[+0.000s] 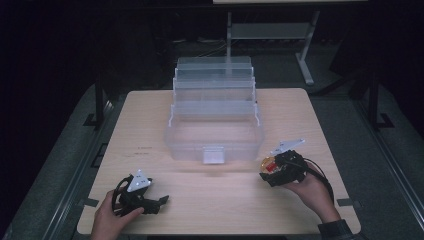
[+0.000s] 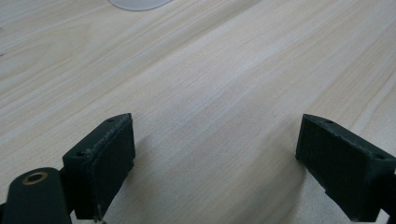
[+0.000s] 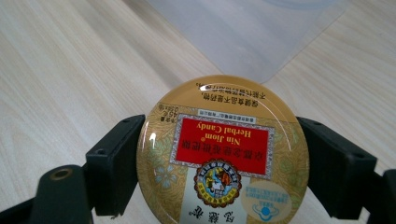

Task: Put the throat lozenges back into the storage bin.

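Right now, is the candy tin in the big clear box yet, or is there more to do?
Not yet. Done: the clear box stands open, its tiers folded back, and the right gripper has the round candy tin clamped between its jaws. In hand: the tin is held just right of the box. Left, probably: carrying it in. The left gripper rests open and empty.

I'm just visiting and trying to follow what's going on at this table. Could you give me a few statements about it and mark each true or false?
1. The right gripper is clamped on a round candy tin. True.
2. The left gripper holds a tin too. False: its jaws stand open over bare table.
3. The clear plastic box is open, its tiers stepped back. True.
4. The tin lies inside the box. False: it is held in front of it, at its right.
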